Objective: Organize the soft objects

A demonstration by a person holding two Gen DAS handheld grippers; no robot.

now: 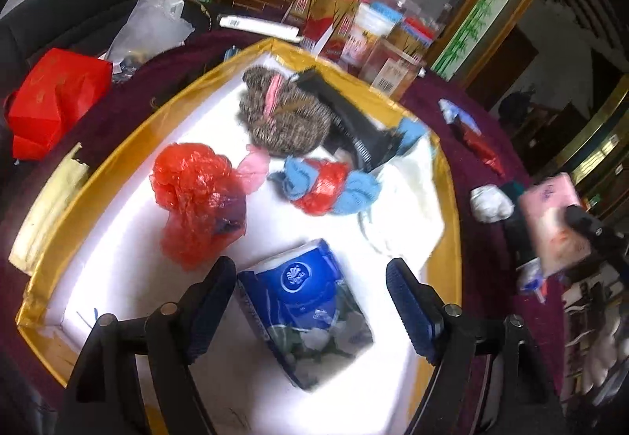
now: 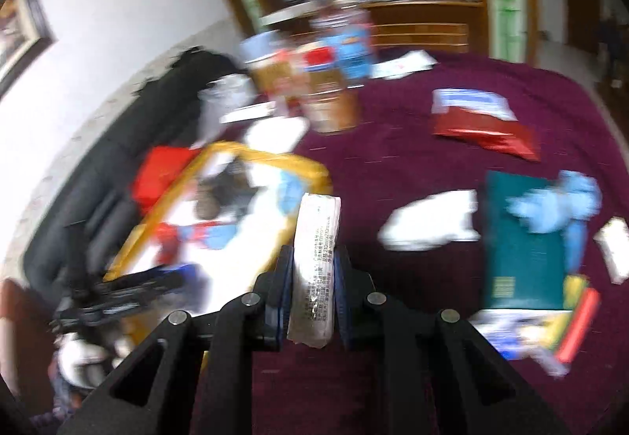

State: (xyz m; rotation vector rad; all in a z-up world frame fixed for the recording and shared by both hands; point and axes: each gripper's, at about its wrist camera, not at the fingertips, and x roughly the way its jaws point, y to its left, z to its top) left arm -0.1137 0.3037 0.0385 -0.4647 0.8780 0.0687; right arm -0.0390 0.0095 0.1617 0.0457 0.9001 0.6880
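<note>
The right gripper is clamped on a small tissue pack, its two pads pressing the pack's flat faces so that it stands on edge between them, above the dark red tablecloth. Seen edge-on from the right wrist, the pack is a slim white wrapper with rows of fine black print running along its side; from the left wrist the same pack shows a pale pink printed face, blurred, out over the cloth to the right of the tray. The left gripper hangs over the near end of a gold-rimmed tray with a white floor, its jaws spread wide and gripping nothing. Between the blue pads, lying on the tray floor, is a blue tissue pack with a white round logo and a clear lower part showing pale flowers; the pads stand clear of its sides. Farther into the tray lie a crumpled red plastic bag, a light blue sock wrapped in red plastic, a brown speckled knitted hat with a pink strip, and a black comb. On the cloth to the right of the tray lie a white crumpled cloth, a dark green book with a light blue glove on it, and a red packet.
</note>
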